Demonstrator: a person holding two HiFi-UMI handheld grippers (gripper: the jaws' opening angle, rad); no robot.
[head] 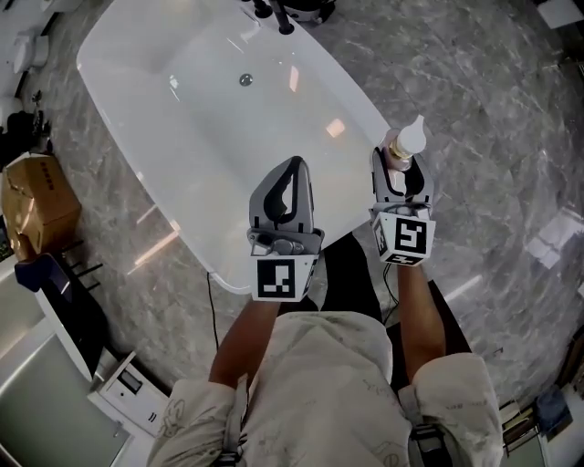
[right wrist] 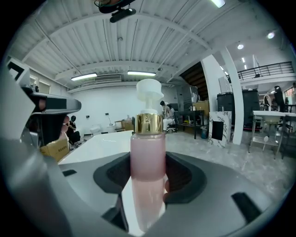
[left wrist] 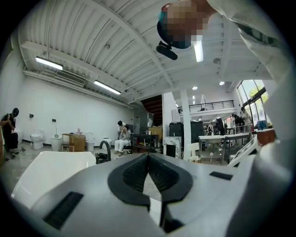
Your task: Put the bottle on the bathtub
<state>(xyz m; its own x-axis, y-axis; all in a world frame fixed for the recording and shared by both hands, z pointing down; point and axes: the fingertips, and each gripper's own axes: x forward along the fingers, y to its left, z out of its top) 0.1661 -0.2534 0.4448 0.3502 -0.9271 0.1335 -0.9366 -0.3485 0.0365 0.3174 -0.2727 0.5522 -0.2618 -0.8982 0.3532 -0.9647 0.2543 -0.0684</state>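
Note:
A pink bottle with a gold collar and a white pump head stands upright between the jaws of my right gripper, which is shut on it. It hangs just past the right rim of the white bathtub. In the right gripper view the bottle fills the middle, with the bathtub behind it to the left. My left gripper hovers over the tub's near end, its jaws together with nothing between them. In the left gripper view the jaw tips meet, and the tub lies to the left.
A black faucet stands at the tub's far end, and a drain sits in its floor. A cardboard box and a white cabinet stand at the left. Grey marble floor surrounds the tub. People sit far off.

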